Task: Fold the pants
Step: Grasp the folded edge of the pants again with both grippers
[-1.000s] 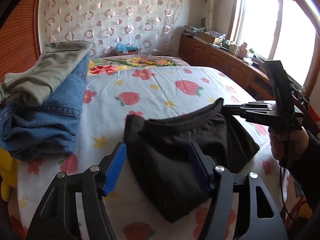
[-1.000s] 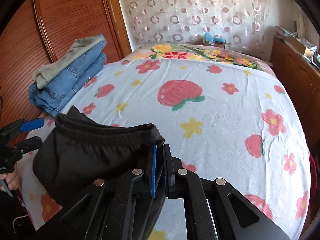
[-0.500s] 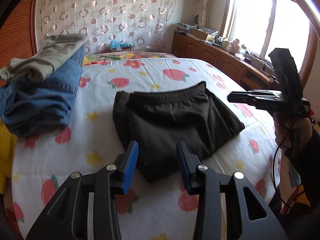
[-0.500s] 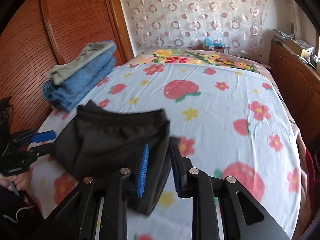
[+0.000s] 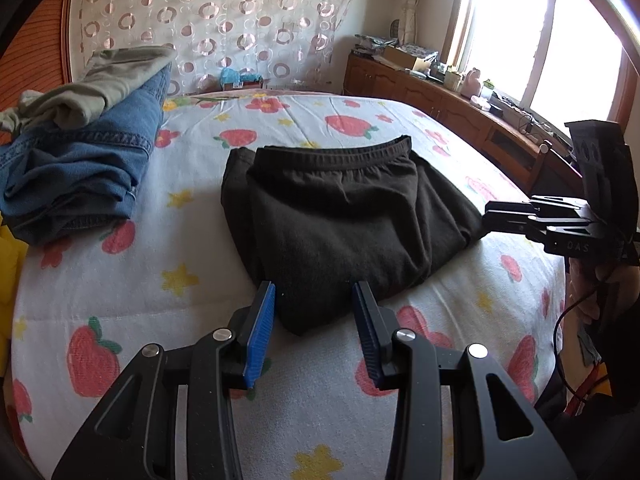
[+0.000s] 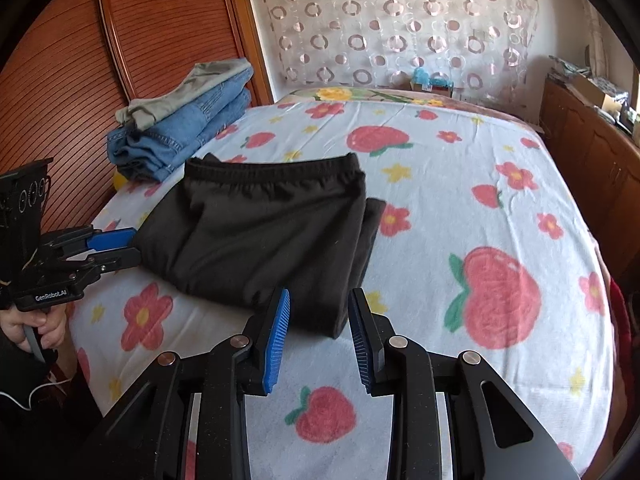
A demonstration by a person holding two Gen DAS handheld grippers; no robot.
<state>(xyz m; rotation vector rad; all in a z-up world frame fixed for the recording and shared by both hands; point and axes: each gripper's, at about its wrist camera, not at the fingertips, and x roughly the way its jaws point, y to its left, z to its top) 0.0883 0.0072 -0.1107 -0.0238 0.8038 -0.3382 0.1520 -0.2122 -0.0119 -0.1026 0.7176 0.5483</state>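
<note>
Bedroom with a wood-slat wardrobe wall, a circle-print curtain and a bed under a white strawberry-and-flower print sheet (image 6: 460,184). Black folded elastic-waist pants (image 5: 340,216) lie mid-bed toward the near edge, waistband at the 12 o'clock side, fold end at 6 o'clock. Bundle looks compact, so the fold seems essentially finished.

Left tool (image 5: 314,322) sits low at the near corner of the pants, blue pads partly apart, the corner of cloth between them but not pinched. Its jaws narrowed within the last second and have held since. Right tool (image 6: 318,322) hovers at the near right corner of the bundle, pads partly apart, nothing gripped; its jaws have just been opening off the fabric, which was clamped a second ago and now lies free.

Stack of folded blue denim jeans with an olive-grey garment on top (image 6: 180,132) sits at 10 o'clock from the pants, near but apart.

Step in hand, as judged: release and tidy. Do it well by lifting both tools straight off, no dragging, so the layers do not shift. One under-layer pokes out at the 3 o'clock side in the right view; nudge it flush if squaring up. Risk: a pad catching soft knit and pulling the top layer open.
</note>
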